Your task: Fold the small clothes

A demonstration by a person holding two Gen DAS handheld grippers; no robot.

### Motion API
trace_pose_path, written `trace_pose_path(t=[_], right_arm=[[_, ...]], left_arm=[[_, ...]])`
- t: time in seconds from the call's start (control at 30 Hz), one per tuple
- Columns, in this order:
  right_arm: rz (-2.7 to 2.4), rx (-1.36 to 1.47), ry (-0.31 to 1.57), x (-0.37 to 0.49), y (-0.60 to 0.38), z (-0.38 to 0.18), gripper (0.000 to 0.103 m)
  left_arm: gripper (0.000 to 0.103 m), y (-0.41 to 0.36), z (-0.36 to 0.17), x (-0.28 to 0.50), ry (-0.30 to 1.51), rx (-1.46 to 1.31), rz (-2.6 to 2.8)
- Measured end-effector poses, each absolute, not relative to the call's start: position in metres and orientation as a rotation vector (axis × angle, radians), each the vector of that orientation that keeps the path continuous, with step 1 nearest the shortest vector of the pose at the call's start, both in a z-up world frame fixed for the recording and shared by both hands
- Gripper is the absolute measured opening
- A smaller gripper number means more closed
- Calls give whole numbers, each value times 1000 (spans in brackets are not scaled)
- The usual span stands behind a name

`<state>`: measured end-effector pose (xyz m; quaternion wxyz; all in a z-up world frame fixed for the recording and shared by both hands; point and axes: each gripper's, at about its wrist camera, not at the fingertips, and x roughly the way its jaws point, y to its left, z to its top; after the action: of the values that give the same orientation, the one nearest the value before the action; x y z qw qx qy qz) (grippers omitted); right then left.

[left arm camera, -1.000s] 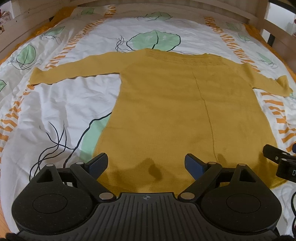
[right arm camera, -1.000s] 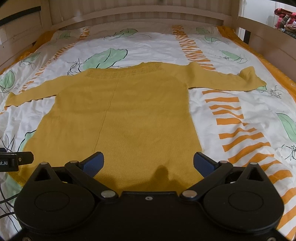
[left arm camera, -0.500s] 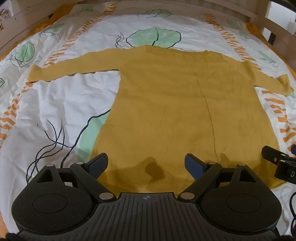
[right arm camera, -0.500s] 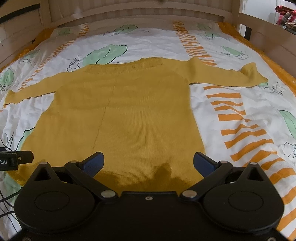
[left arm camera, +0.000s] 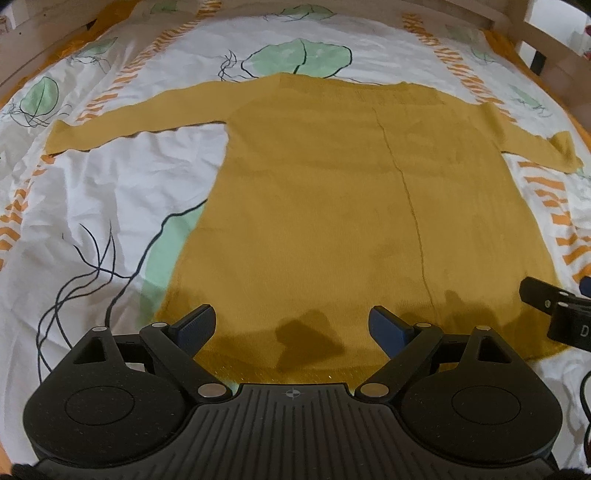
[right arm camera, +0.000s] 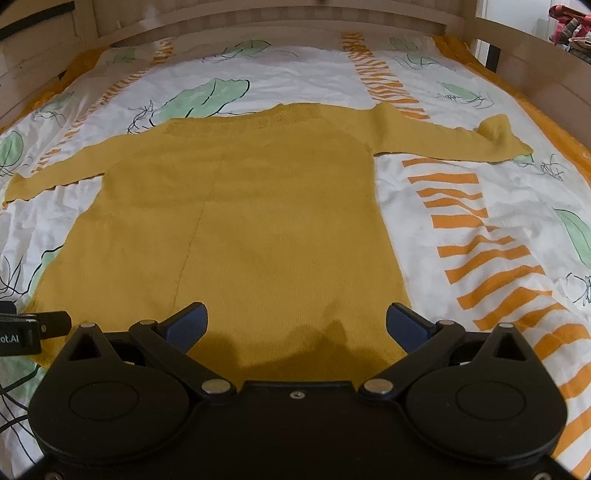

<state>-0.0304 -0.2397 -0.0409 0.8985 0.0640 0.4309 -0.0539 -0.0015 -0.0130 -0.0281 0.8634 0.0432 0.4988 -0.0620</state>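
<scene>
- The left gripper (left arm camera: 291, 325) is seen with its jaws spread wide; nothing is held between its blue pads (left arm camera: 195, 325), which hang over the hem of the sweater (left arm camera: 332, 192) without clearly touching it.
- The right gripper (right arm camera: 295, 323) is likewise spread wide and empty, its pads above the sweater's near edge; whether cloth is touched cannot be told.
- In the left wrist view, part of the right gripper is seen at the right edge, over the sweater's lower corner; in the right wrist view, part of the left gripper is seen at the left edge.
- On that part in the right wrist view the letters "ot.AI" (right arm camera: 13, 338) can be read; in the left wrist view a single white "D" (left arm camera: 584, 329) is made out on the right gripper's body.
- The mustard-yellow sweater is laid flat just ahead of both grippers, neck farthest away, both sleeves stretched out to the sides; the right cuff (right arm camera: 498, 136) is slightly bunched.
- The sweater is spread on a bed cover (left arm camera: 92, 192) printed white with green leaves, black line drawings and orange stripes.
- A wooden bed frame (right arm camera: 258, 22) is seen beyond the cover, with side rails to both sides.
</scene>
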Motion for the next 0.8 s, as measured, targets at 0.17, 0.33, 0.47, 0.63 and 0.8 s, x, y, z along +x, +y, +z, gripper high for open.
trace_pose_path(t=[0.17,0.33,0.47,0.63,0.8], right_arm=[[-114,127,899,-34,-240,-42,102],[-119,128,907,-38,-243,-43,102],[-123,129,912,-42,-244,-44,102],[-124,133,919,-45,-244,-44,102],[-122,134,913,-47,-244,-44,102]], left_arm=[[90,-19,-30,-7,1052,101,-147],[90,-22,-31,-10,1056,104,-162],[90,-23,-31,-13,1057,106,-171],[90,-25,-30,-15,1055,107,-171],[90,-26,-28,-20,1049,105,-172]])
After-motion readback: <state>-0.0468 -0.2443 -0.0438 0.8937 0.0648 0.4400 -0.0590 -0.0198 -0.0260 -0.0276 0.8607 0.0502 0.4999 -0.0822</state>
